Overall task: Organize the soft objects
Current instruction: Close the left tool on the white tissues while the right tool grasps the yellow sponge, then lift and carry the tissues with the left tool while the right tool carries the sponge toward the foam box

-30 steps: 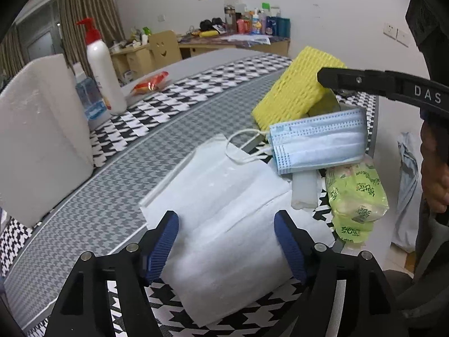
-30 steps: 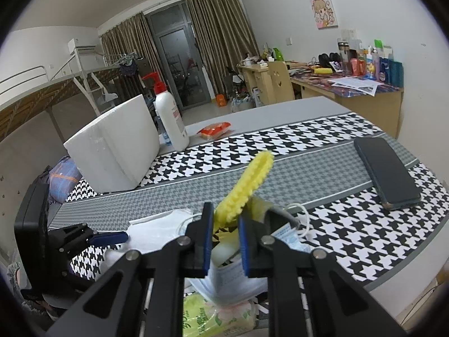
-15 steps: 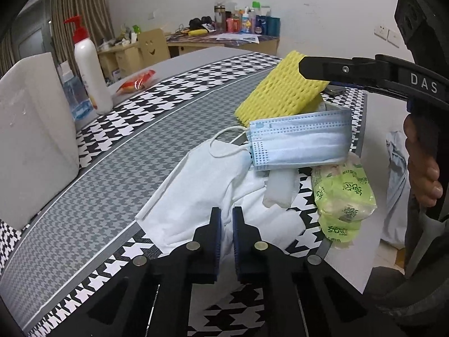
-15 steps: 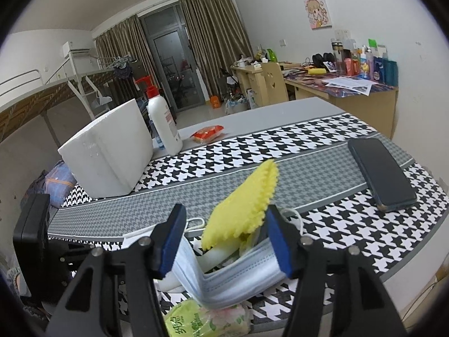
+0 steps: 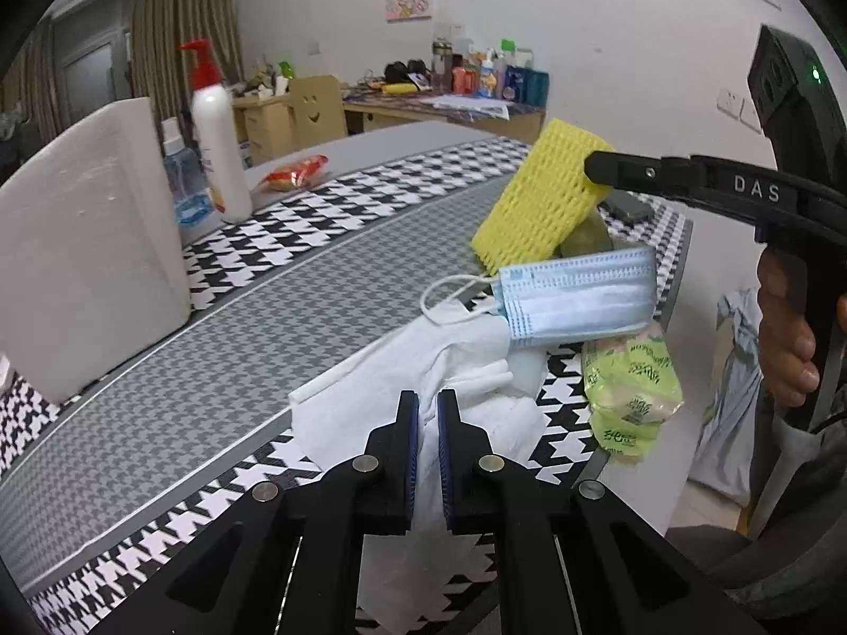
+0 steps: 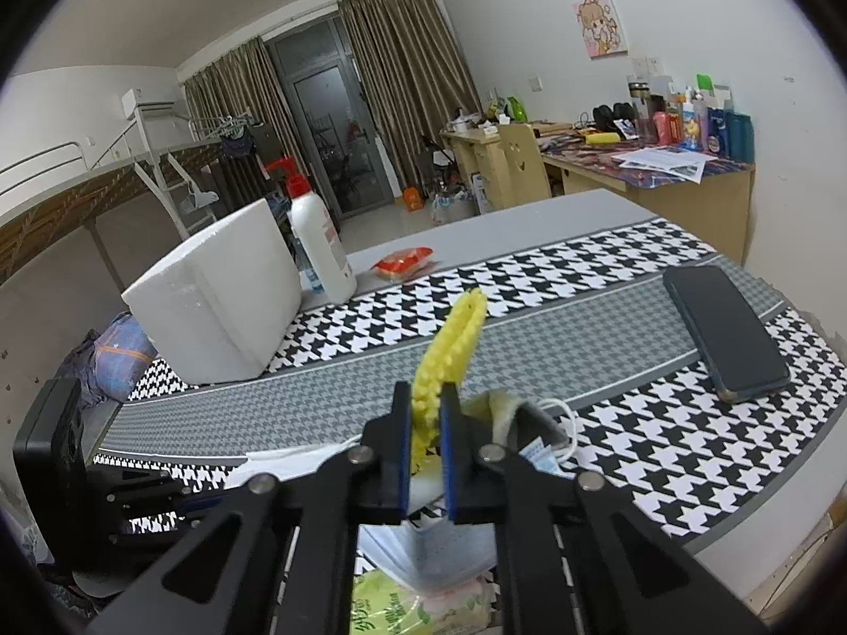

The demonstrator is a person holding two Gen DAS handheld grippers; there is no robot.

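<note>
My left gripper (image 5: 429, 415) is shut on a bunched fold of the white cloth (image 5: 381, 375), which lies on the houndstooth table runner (image 5: 275, 286). Behind the cloth, a yellow foam net (image 5: 534, 201) stands tilted above a blue face mask (image 5: 577, 299) and a green tissue pack (image 5: 630, 386). My right gripper (image 5: 593, 169) comes in from the right and pinches the net's edge. In the right wrist view, the right gripper (image 6: 427, 407) has its jaws closing tight on the yellow foam net (image 6: 458, 333), pads pressing it. The mask (image 6: 542, 450) hangs below.
A white foam block (image 6: 212, 291), a lotion bottle (image 6: 320, 246) and a red snack pack (image 6: 402, 262) stand further back. At the right a dark phone (image 6: 725, 328) lies on the runner. The table's near edge runs right beside the tissue pack (image 6: 418, 608).
My left gripper went from open to shut on the white cloth and pulled it up into a bunch. My right gripper opened, then closed again on the yellow foam net.
</note>
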